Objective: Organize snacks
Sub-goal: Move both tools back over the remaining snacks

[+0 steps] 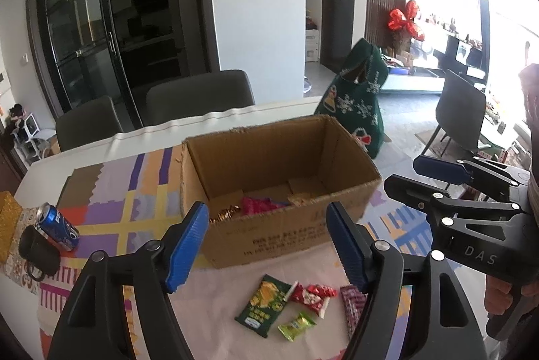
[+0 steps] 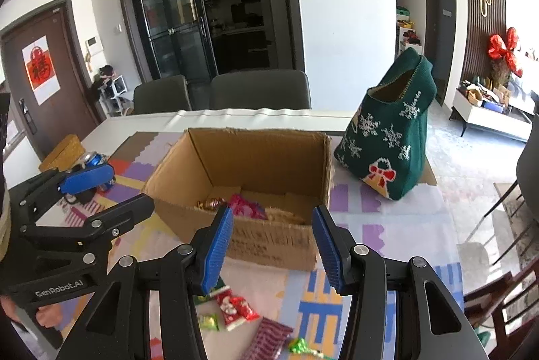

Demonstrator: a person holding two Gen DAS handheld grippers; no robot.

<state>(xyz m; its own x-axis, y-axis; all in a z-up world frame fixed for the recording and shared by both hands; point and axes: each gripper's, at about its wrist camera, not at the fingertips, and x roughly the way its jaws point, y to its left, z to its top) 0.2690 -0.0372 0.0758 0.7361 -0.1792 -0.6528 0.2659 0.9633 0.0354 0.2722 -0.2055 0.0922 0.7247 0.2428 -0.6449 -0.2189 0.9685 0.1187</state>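
Box point(image 1: 279, 221) contents half hidden by near wall; maroon packet point(image 1: 352, 306) behind left tool point(image 1: 269, 245)

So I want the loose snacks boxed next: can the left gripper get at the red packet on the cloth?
Probably yes: the left gripper hangs open and empty, and the red packet lies uncovered just below, nothing between them.

A blue can point(image 1: 57, 226) lies on its side far left of the fingers, against a black mug point(image 1: 37, 250) and beside a woven yellow box point(image 1: 9, 225). A green knitted bag point(image 2: 392, 137) stands upright beyond the fingers to the right, near the surface point(image 1: 134, 137) edge. Two grey chairs point(image 2: 259, 90) sit behind the surface. A red bow point(image 2: 505, 51) hangs by the far slatted wall.
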